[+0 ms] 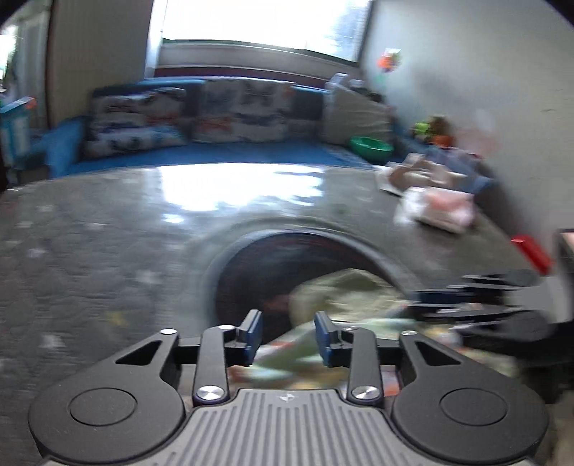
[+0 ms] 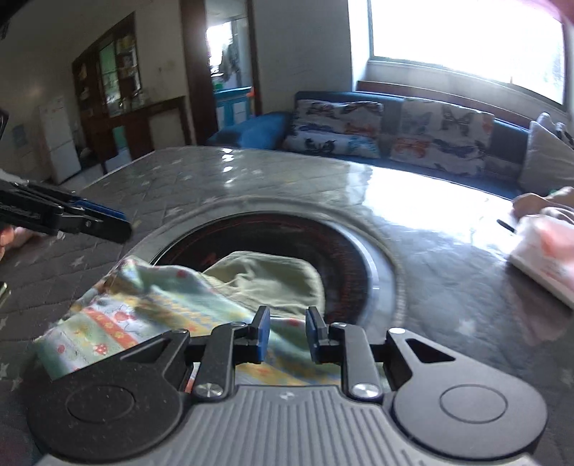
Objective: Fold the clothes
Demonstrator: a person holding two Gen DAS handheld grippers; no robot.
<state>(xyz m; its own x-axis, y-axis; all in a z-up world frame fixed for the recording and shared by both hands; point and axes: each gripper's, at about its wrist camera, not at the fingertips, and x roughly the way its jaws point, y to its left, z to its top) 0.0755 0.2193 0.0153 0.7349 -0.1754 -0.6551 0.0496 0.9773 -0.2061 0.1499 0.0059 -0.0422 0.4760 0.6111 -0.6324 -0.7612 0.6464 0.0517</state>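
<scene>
Here my table (image 2: 251, 172) is a glossy grey quilted top with a dark round inset (image 2: 323, 243) at its middle, window glare spread across it. Behind it runs a blue sofa (image 2: 265, 125) with butterfly cushions (image 2: 441, 139), under a bright window (image 2: 466, 32); a dark cabinet (image 2: 118, 89) stands far left.

The patterned garment (image 2: 143, 304) lies crumpled over the inset's near rim, its pale green lining (image 2: 272, 276) spilling into the hollow. A folded pink-and-white pile (image 2: 541, 251) sits near the right edge.

My left tongs (image 1: 287, 331) hang above the cloth, fingers apart, nothing between them. My right tongs (image 2: 287, 331) likewise stand parted over the garment, pinching nothing.
</scene>
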